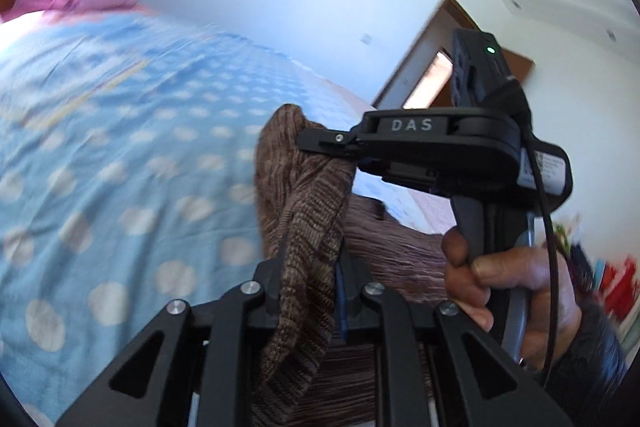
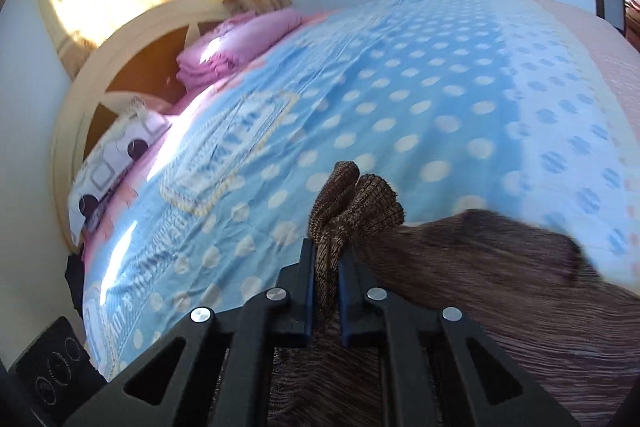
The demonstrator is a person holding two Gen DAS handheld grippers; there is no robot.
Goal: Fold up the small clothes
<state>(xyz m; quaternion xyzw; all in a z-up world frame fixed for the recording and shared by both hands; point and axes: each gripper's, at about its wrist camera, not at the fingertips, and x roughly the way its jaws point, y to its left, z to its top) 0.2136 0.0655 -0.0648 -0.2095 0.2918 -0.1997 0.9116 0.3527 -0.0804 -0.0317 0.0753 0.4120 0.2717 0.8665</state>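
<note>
Bedroom, bed [image 2: 400, 87] under blue dotted cover. Left tongs [image 1: 310, 267]: clenched on brown knit garment [image 1: 304, 195]. Right tongs [image 2: 326, 267]: clenched on another bunch of the same knit, held above the bed. Advice: I'd keep both grips firm, spread the edges level, lower flat before folding. Pink pillow [image 2: 240, 43] near headboard.

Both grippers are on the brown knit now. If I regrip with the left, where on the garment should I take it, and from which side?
Judging from these views, take the ribbed edge of the brown knit garment, where it bunches above the left gripper. Come from below, fingers pointing up along the folds, as now. That edge is thick and layered; the right gripper pinches a similar bunched edge.
</note>
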